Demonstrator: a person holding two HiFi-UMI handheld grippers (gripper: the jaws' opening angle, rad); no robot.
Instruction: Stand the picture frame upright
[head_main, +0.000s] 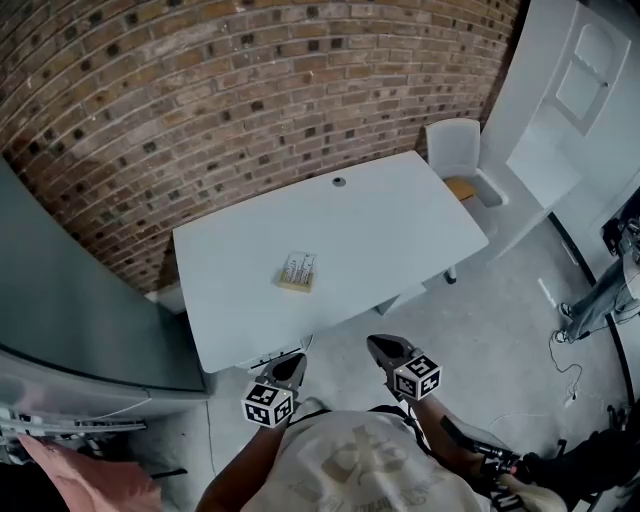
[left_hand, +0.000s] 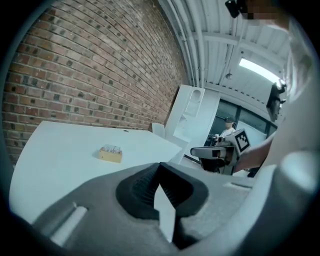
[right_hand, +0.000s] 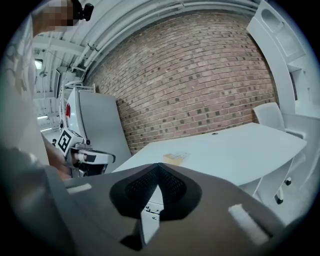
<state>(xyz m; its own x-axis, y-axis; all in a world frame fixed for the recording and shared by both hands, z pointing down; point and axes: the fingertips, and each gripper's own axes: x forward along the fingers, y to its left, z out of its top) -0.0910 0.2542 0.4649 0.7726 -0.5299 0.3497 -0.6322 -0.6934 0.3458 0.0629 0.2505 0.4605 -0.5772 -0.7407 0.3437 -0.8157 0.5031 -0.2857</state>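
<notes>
A small picture frame (head_main: 298, 271) with a light wooden edge lies flat near the middle of the white table (head_main: 400, 225). It also shows in the left gripper view as the frame (left_hand: 110, 153) and in the right gripper view as the frame (right_hand: 174, 158). My left gripper (head_main: 292, 364) hangs shut below the table's front edge, nothing in it. My right gripper (head_main: 381, 346) is shut and empty too, beside the left one. Both are well short of the frame. Each gripper sees the other: right gripper (left_hand: 205, 152), left gripper (right_hand: 102, 158).
A brick wall (head_main: 200, 90) runs behind the table. A white chair (head_main: 458, 150) stands at the table's far right corner. A grey cabinet (head_main: 60, 310) stands to the left. A small round grommet (head_main: 339, 181) sits near the table's back edge. A person stands far right (head_main: 600, 295).
</notes>
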